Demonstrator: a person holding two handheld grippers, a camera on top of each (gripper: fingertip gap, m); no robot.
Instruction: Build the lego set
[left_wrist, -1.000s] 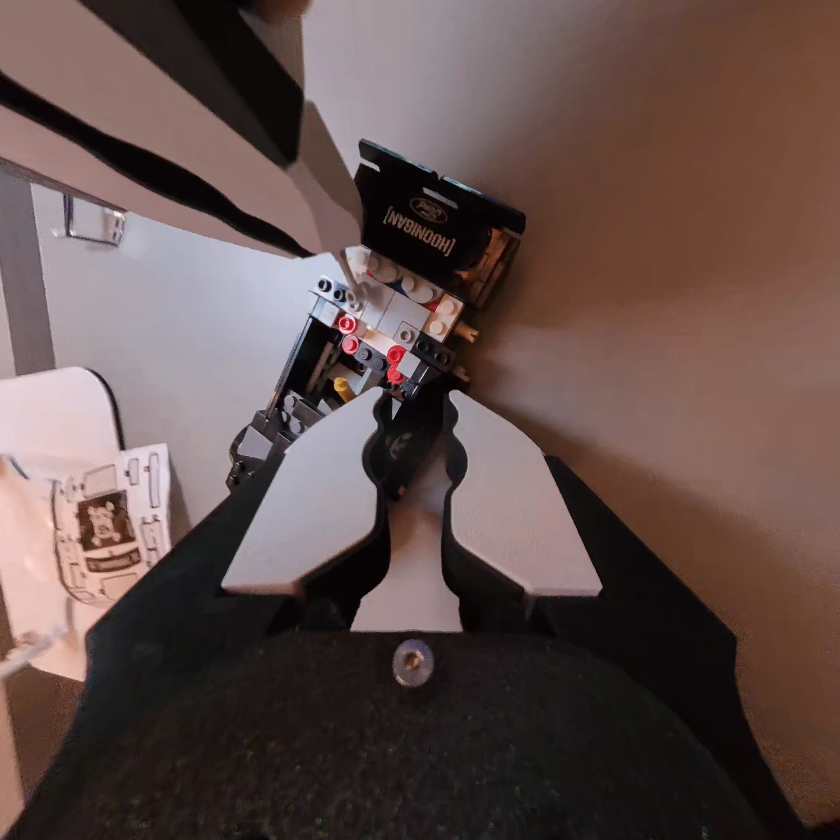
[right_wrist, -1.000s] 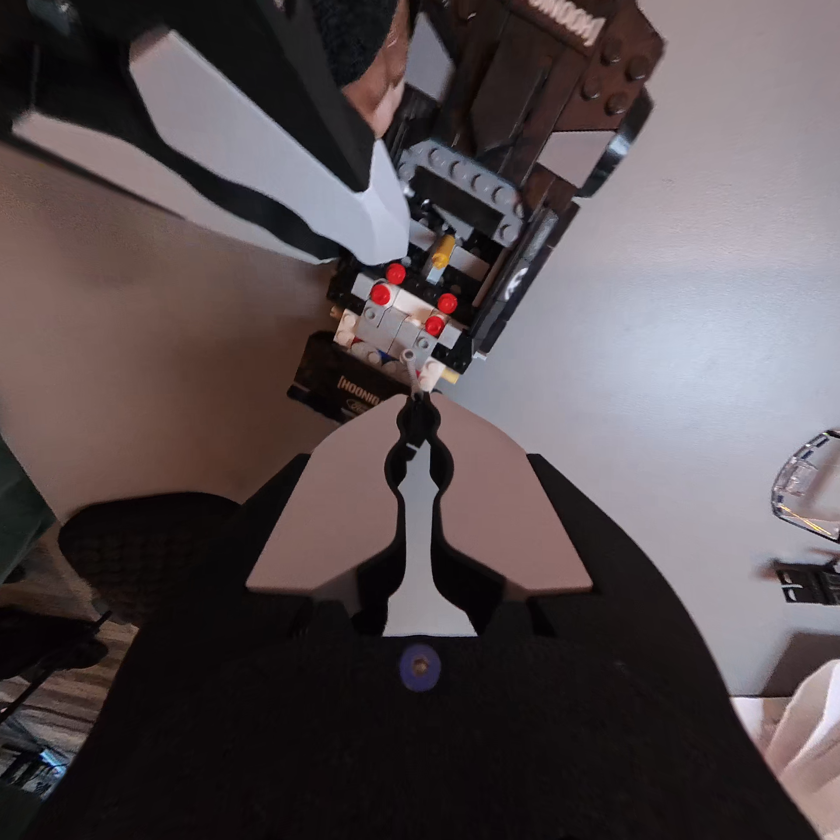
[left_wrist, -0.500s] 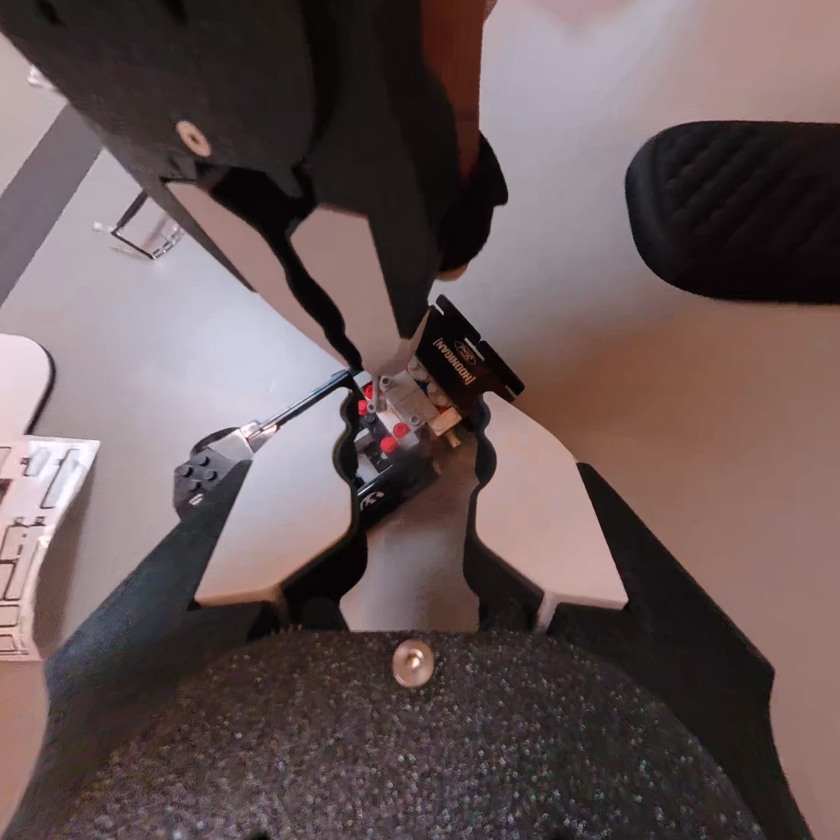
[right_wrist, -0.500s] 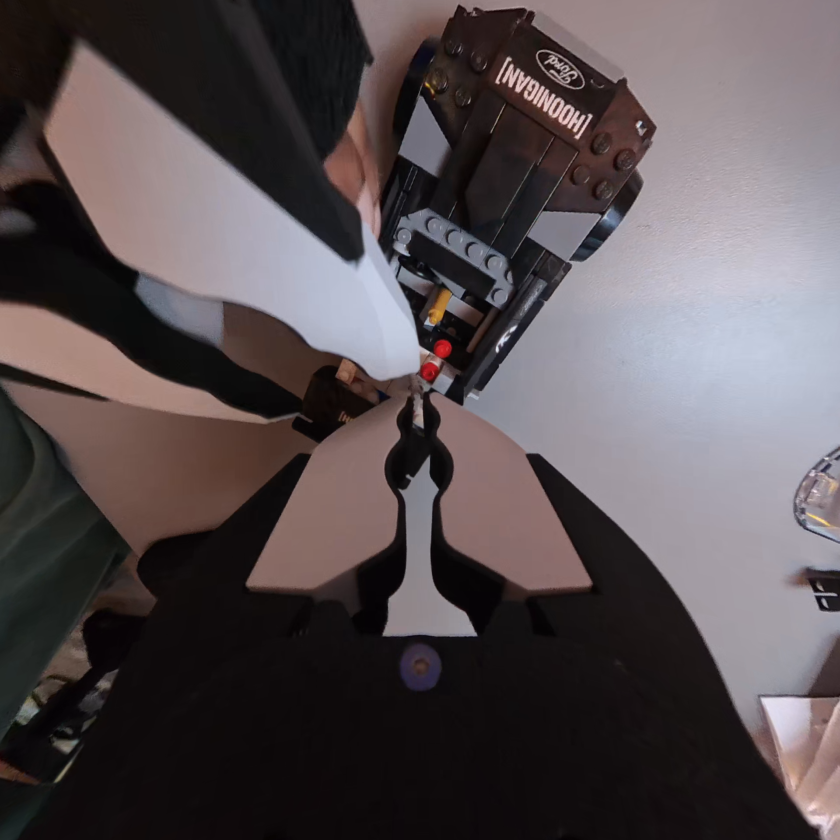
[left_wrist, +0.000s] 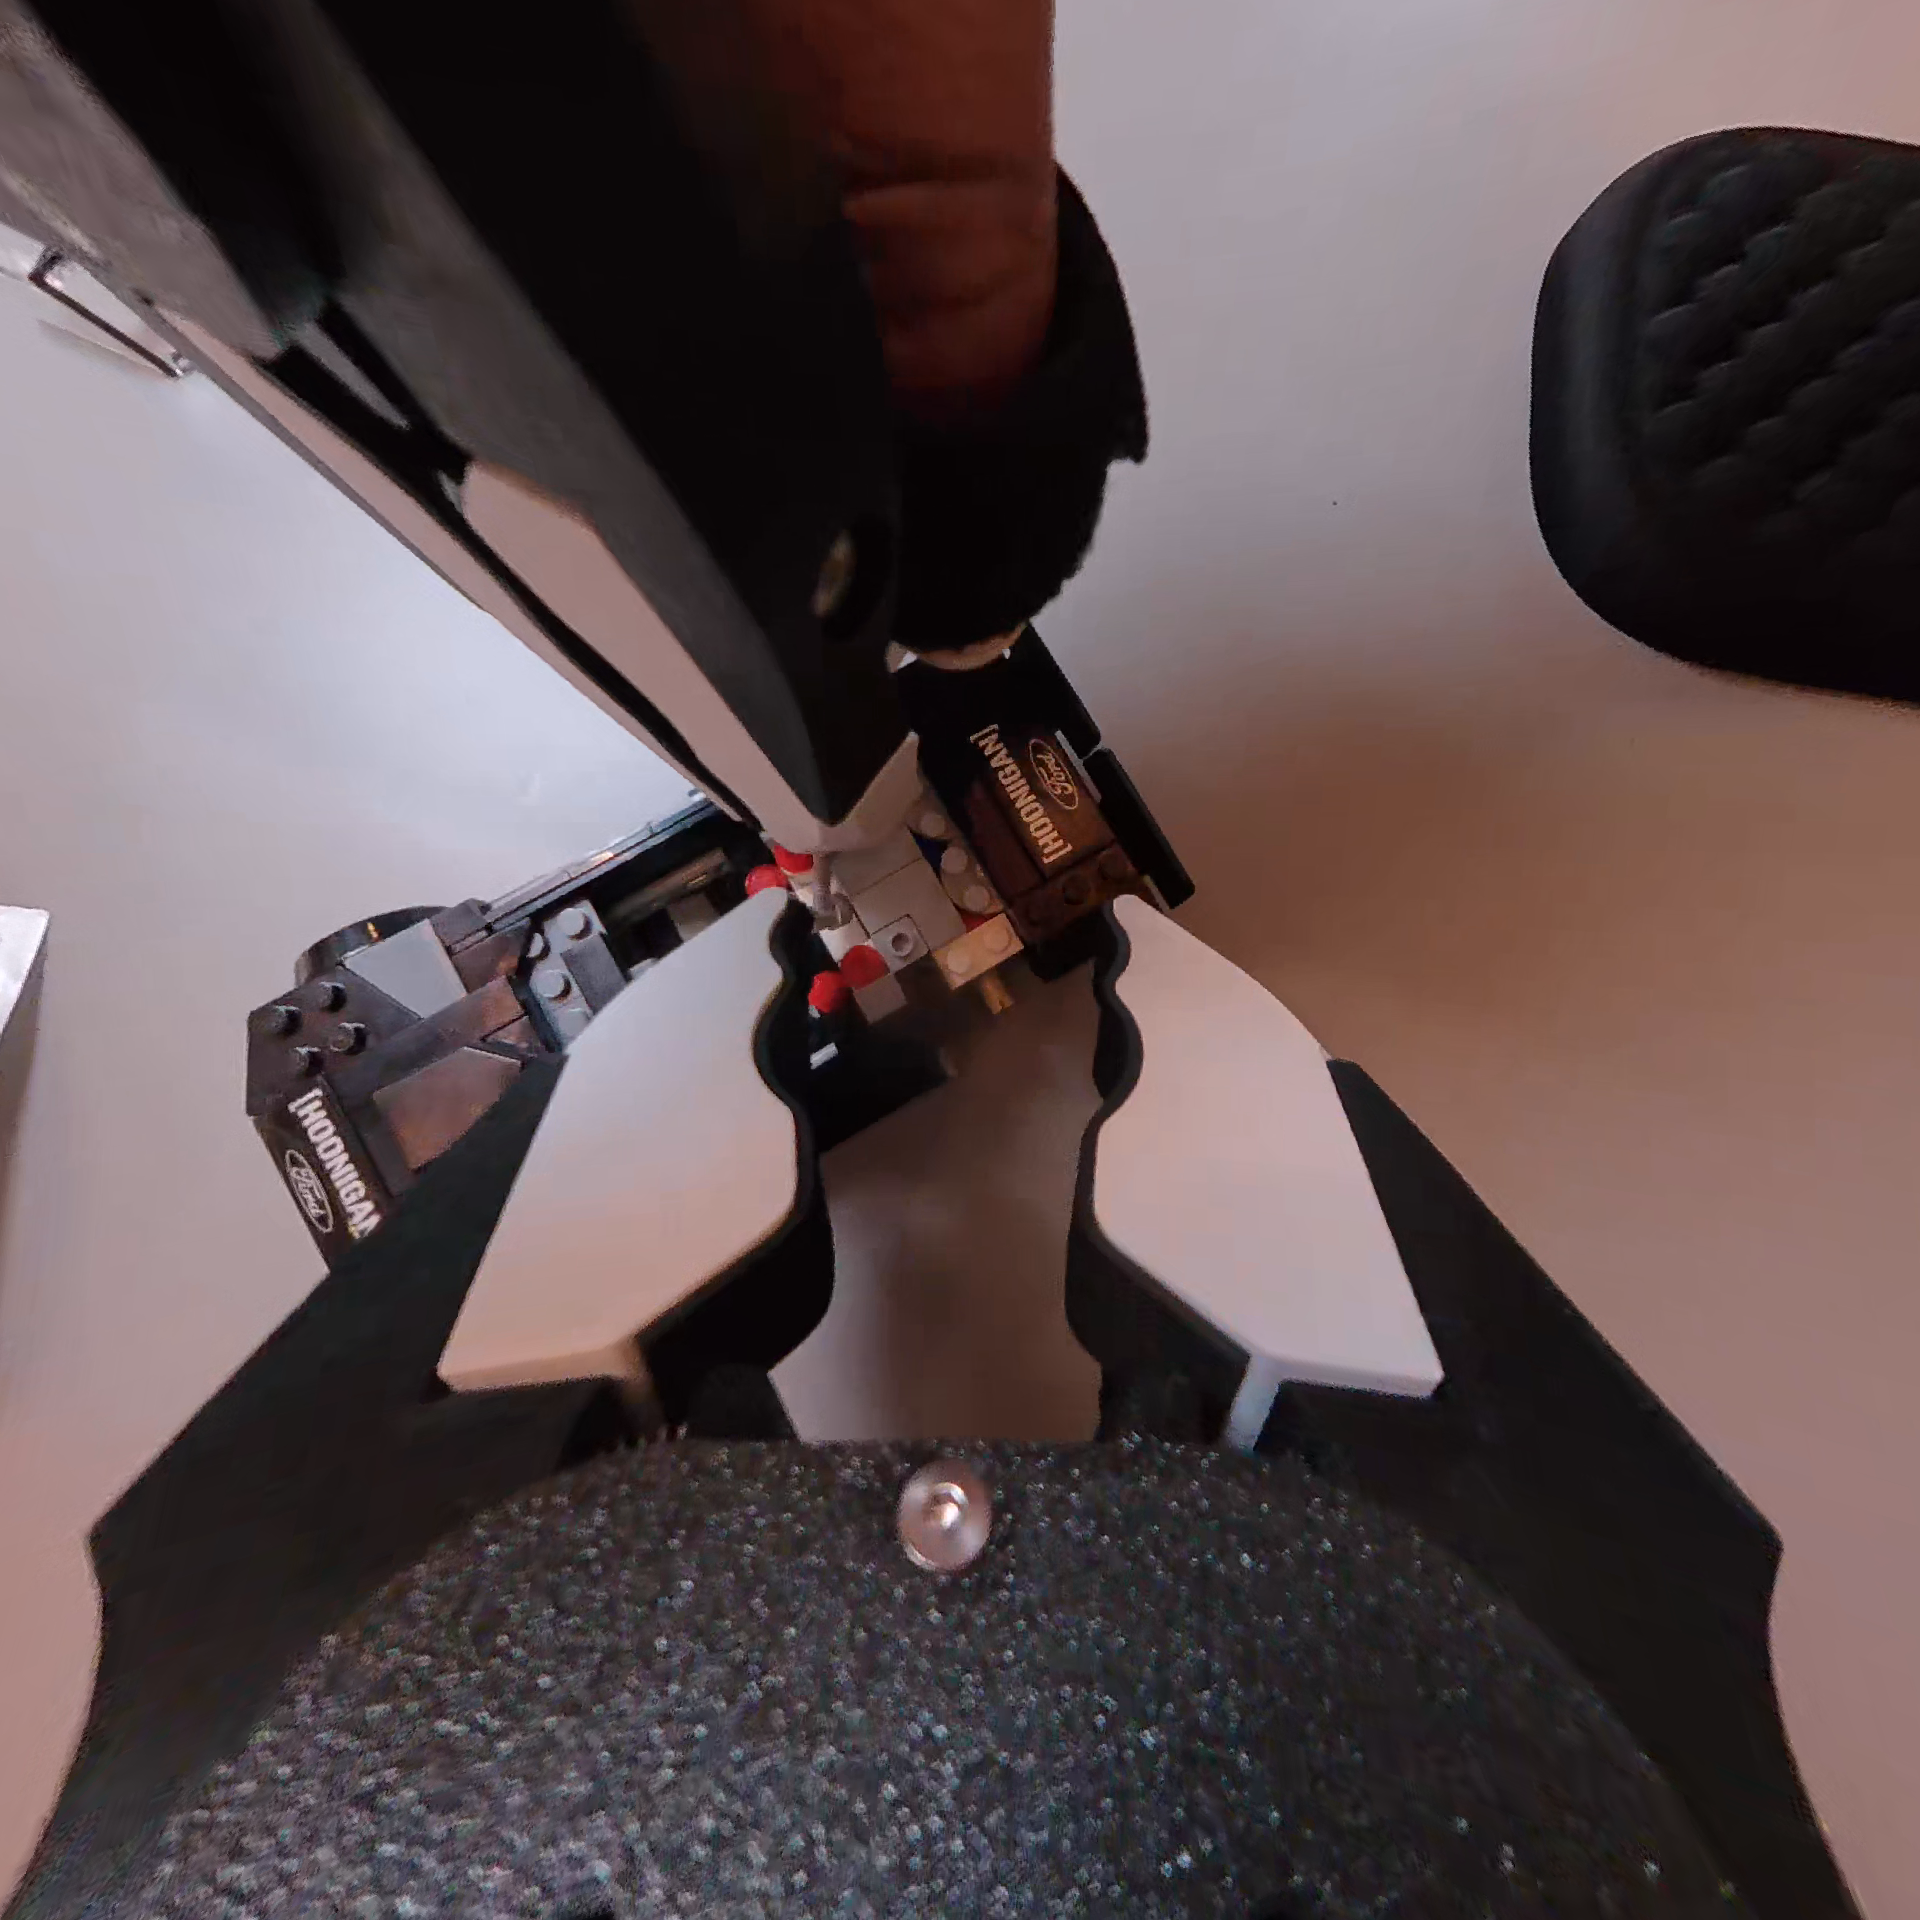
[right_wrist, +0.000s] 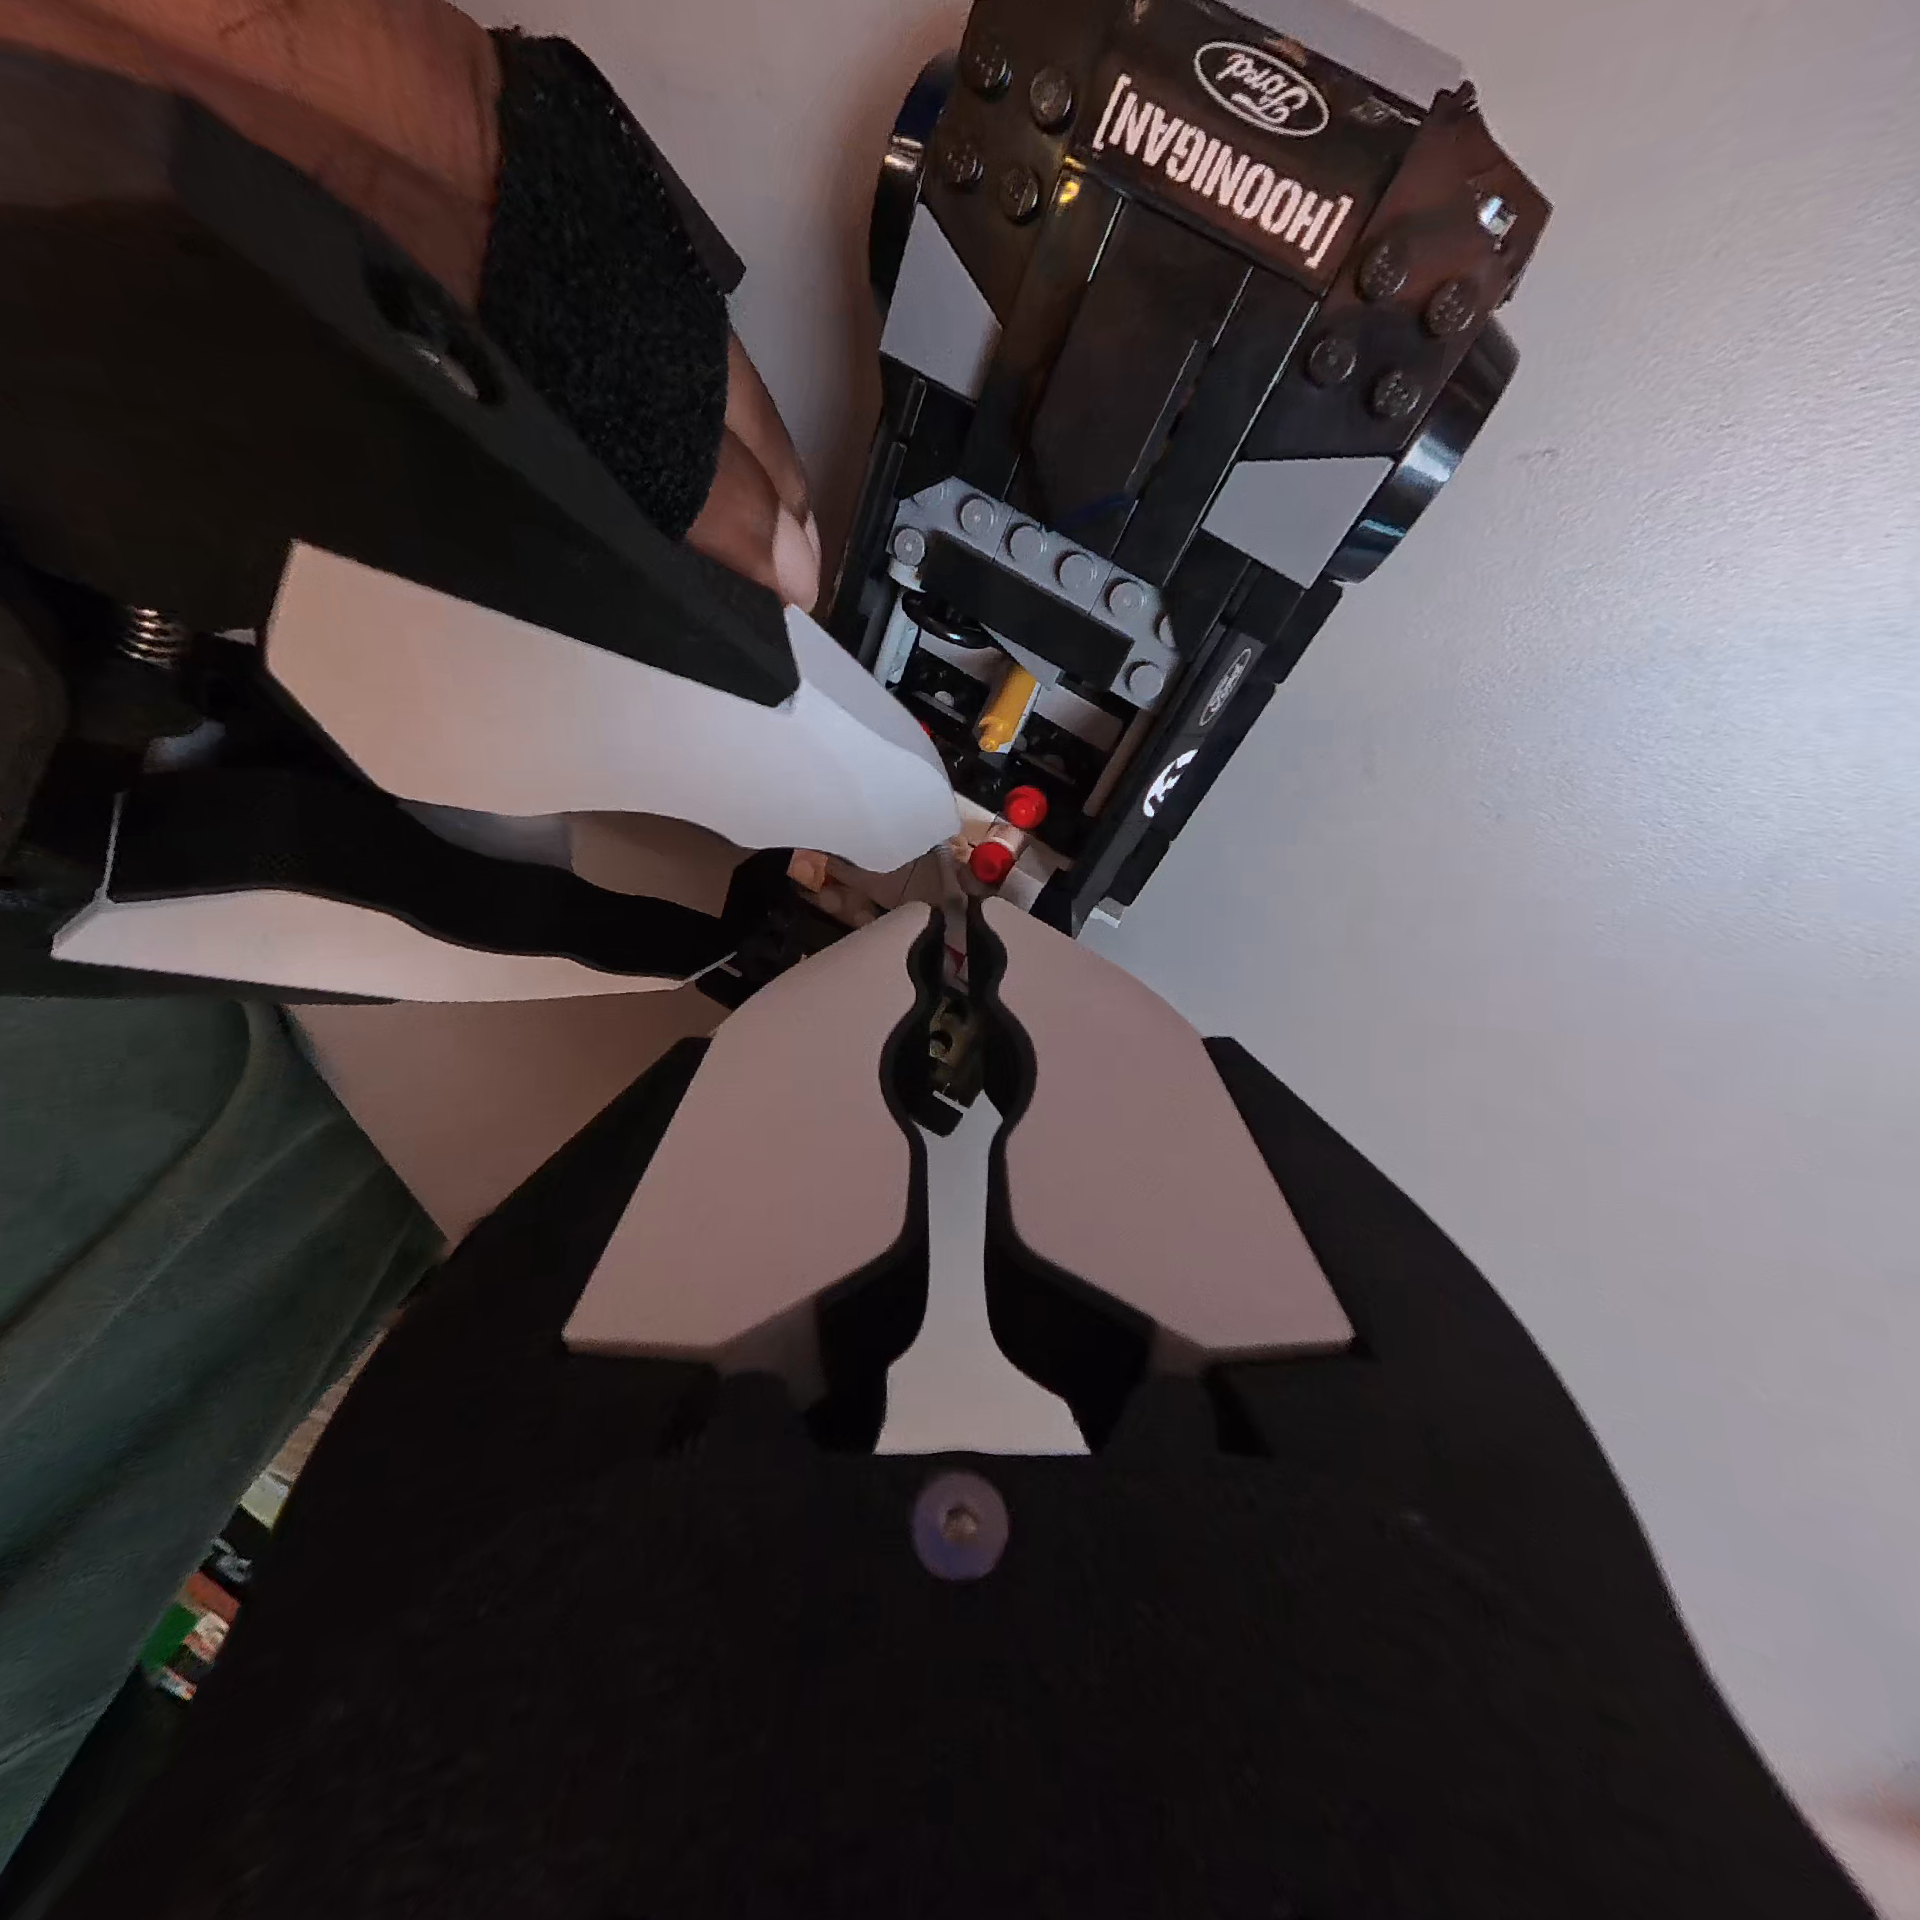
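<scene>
The left gripper (left_wrist: 940, 951) has let go of the black Lego car (right_wrist: 1174, 416) since a second ago: its fingers (left_wrist: 665, 1164), then narrow around the rear block, now stand wide, with the white-and-grey stud block (left_wrist: 904, 914) and its red studs sitting in the open gap at frame centre. The right gripper (right_wrist: 956, 935) has closed in on the same spot, its fingers nearly together around a small light-grey piece (right_wrist: 954, 914). I judge the car is no longer being steadied, so the small piece is being pressed on with only the bench (right_wrist: 1662, 935) underneath. In the right wrist view the car runs from top centre down to the fingertips; in the left wrist view its printed black rear panel (left_wrist: 1039, 821) lies just upper right of the gap, and the right gripper comes down from the upper left
</scene>
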